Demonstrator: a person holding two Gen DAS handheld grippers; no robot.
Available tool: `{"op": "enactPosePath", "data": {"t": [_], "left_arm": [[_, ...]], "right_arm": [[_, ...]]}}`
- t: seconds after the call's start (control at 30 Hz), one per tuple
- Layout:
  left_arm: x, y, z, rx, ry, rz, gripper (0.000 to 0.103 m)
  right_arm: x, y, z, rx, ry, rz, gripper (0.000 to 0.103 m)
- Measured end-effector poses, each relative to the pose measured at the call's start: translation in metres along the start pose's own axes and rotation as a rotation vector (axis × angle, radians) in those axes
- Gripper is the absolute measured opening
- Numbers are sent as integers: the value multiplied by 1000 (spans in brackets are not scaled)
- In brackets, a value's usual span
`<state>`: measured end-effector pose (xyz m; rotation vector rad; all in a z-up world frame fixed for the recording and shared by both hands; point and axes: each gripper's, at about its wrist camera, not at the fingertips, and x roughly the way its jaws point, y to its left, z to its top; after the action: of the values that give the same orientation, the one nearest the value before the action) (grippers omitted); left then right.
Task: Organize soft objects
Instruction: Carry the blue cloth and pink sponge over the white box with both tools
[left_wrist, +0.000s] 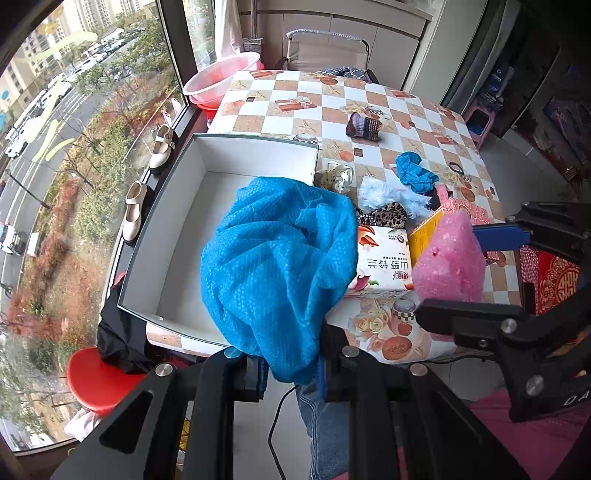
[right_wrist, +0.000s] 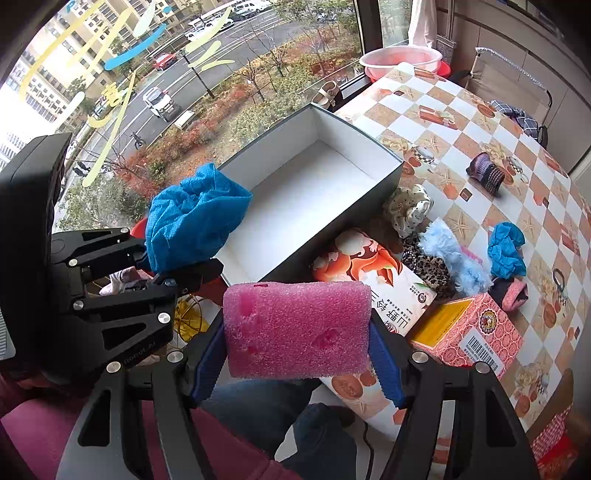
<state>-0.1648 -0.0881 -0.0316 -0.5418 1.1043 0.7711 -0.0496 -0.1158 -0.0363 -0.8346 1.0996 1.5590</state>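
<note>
Left wrist view: the left gripper (left_wrist: 291, 363) was clamped on a blue cloth (left_wrist: 277, 266) hanging over the open box (left_wrist: 173, 229).

Right wrist view: the right gripper (right_wrist: 297, 363) was squeezing a pink sponge (right_wrist: 297, 328), held near the bench (right_wrist: 461, 122) edge, just beside that box.

Blue cloth (left_wrist: 273, 269) hides the box's (left_wrist: 177, 236) near right wall and part of the tissue pack (left_wrist: 384, 266); print on the red carton (right_wrist: 476, 332) too small to read; counter (left_wrist: 369, 99) cut off at right
</note>
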Motion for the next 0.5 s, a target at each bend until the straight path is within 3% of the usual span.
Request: {"op": "enactPosePath", "data": {"t": [0.5], "left_arm": [[5, 13, 12, -33, -13, 12, 21]], "right_arm": [[8, -2, 18, -36, 13, 2, 71]]}}
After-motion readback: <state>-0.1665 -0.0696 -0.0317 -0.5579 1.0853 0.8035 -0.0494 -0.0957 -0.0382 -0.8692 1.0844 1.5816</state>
